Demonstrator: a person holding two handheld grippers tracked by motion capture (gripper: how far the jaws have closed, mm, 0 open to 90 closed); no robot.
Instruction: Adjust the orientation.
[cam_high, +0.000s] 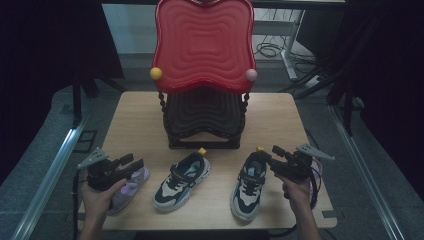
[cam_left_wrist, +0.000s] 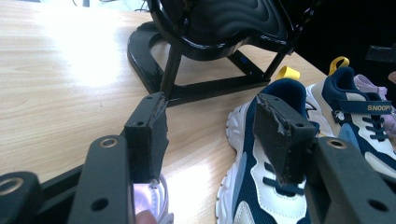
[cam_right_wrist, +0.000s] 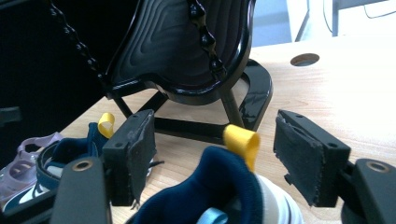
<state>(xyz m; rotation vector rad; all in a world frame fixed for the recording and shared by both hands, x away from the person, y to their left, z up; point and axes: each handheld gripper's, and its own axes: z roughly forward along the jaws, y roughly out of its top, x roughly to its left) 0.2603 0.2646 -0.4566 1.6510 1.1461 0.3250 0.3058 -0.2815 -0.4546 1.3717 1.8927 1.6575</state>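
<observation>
Here the right tongs (cam_right_wrist: 212, 156) stand open astride the sneaker's heel (cam_right_wrist: 219, 186), untouched.

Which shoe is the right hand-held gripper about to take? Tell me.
The right sneaker, navy and white. Its heel with the yellow loop sits between the open jaws of the right hand-held gripper; the middle sneaker and the lilac shoe lie farther left.

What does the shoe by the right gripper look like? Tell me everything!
The right sneaker is navy, white and cream, with dark laces and a chunky pale sole. A yellow pull loop stands at its padded navy heel. It sits upright on the wooden table, heel toward the black rack. The right gripper is open with the heel collar between its fingers; the pads seem not to press it.
</observation>
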